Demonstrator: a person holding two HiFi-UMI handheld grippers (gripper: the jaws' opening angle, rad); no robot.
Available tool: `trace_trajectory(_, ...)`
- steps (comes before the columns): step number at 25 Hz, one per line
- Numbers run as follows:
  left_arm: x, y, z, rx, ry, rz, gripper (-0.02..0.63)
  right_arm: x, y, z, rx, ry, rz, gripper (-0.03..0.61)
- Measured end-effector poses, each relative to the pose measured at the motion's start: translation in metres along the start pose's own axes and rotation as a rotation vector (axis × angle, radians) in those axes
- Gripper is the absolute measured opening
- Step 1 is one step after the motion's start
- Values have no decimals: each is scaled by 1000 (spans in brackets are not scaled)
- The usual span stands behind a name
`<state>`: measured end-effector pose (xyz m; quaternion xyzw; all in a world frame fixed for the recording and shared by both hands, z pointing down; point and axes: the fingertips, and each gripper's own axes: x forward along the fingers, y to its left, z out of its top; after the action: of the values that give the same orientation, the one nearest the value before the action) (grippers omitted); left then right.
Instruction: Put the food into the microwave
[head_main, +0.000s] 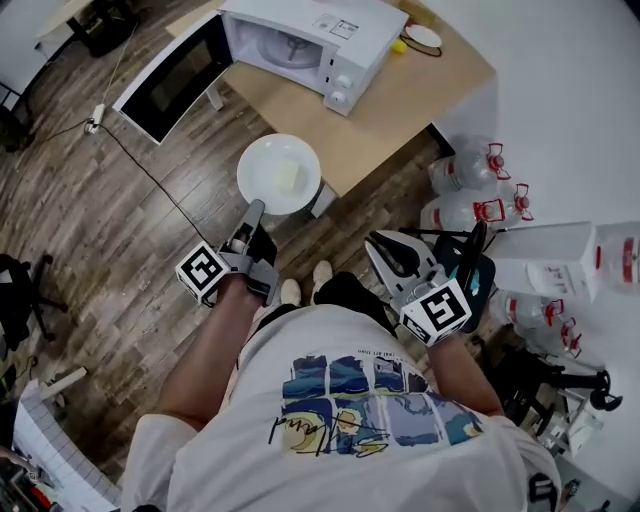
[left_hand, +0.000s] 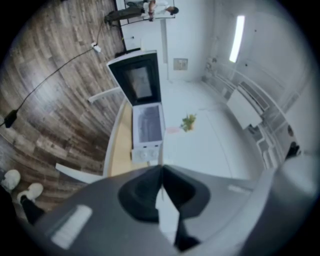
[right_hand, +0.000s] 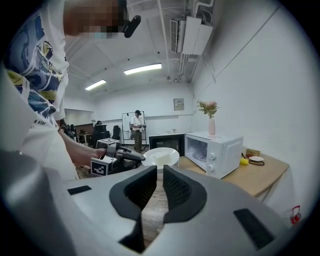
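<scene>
A white plate (head_main: 279, 175) carrying a pale square piece of food (head_main: 287, 177) hangs over the floor at the near corner of the wooden table (head_main: 400, 100). My left gripper (head_main: 255, 208) is shut on the plate's near rim. In the left gripper view only a white sliver of the plate (left_hand: 167, 215) shows between the closed jaws of that gripper (left_hand: 161, 167). The white microwave (head_main: 310, 40) stands on the table with its door (head_main: 172, 78) swung wide open. My right gripper (head_main: 380, 248) stays by my body, its jaws drawn together to a thin slit with nothing in it. From there the plate (right_hand: 160, 156) is to the left of the microwave (right_hand: 215, 152).
Several large water bottles (head_main: 470, 170) stand on the floor right of the table. A power cable (head_main: 140, 160) trails across the wooden floor at left. A yellow object (head_main: 399, 46) and a small dish (head_main: 424, 37) lie behind the microwave. A person (right_hand: 137, 130) stands far off.
</scene>
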<state>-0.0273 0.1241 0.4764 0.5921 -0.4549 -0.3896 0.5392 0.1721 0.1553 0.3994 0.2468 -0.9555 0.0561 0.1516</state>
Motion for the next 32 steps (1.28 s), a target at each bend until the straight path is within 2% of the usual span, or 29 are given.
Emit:
trace_trajectory(5,53,9,37,14,-53,12,15,33,-54,-2,-2,32,41,28)
trace_trajectory(8,82,18,59,-10,-96,41,15,53,-86,8,-22,40,75,26)
trace_trajectory(14,142,29,104,10,-154,46,15,88,-135,23,-61,38,122,23)
trace_trajectory(19,186,51,134,-2,-168,77,15,101,-159,19,-19,66,86,21)
trace_trajectory(22,216,66,156,-3,-160,86,15,114,-177,22,1,82,28,21)
trace_trajectory(32,307,106,217,-4,-62,116,15,162,-200,42,94,103,-130,21)
